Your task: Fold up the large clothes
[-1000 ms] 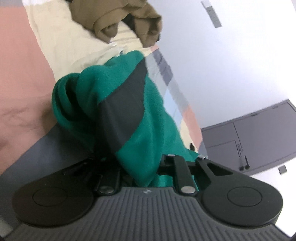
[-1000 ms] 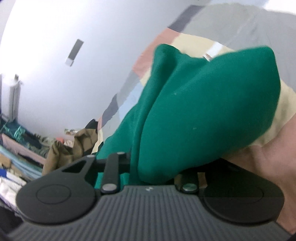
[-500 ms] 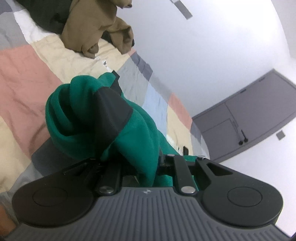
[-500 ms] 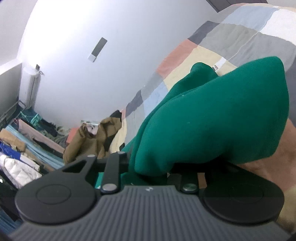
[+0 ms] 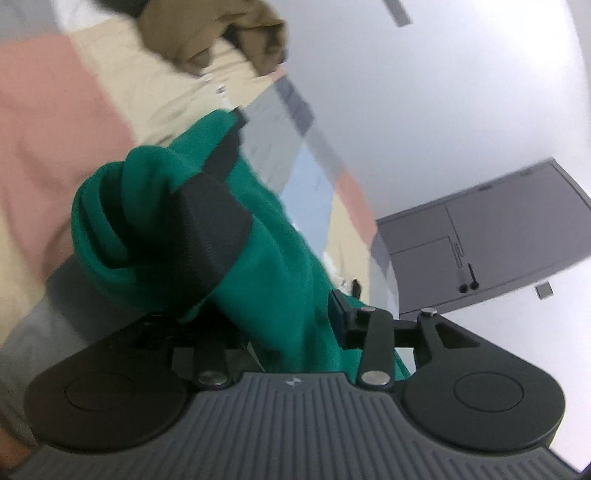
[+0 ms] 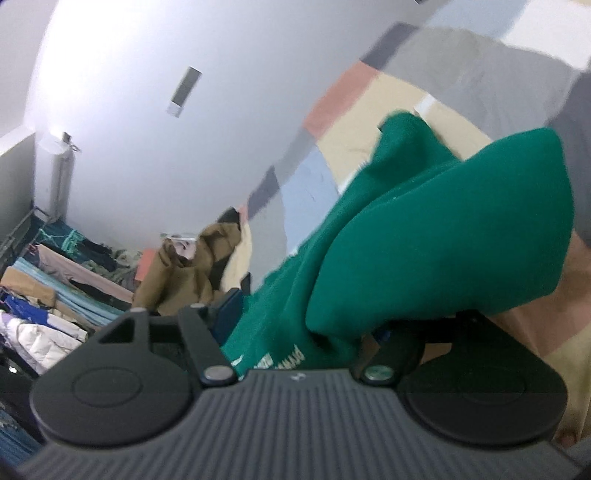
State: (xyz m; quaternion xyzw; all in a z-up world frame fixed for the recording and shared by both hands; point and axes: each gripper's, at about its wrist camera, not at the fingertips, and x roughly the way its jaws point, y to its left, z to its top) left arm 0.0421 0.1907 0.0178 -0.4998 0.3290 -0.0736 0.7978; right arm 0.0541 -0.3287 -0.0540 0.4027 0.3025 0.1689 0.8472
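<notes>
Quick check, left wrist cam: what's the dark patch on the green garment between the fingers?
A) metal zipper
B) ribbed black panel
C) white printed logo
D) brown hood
B: the green garment carries a black ribbed panel; the brown garment lies apart, further back on the patchwork quilt.

Left black two-finger gripper [image 5: 291,325]: jaws just been opening, green fabric between them, tilted slightly downward. Right black two-finger gripper [image 6: 295,332]: jaws just been opening wider, green fabric between them, also angled slightly down.
</notes>
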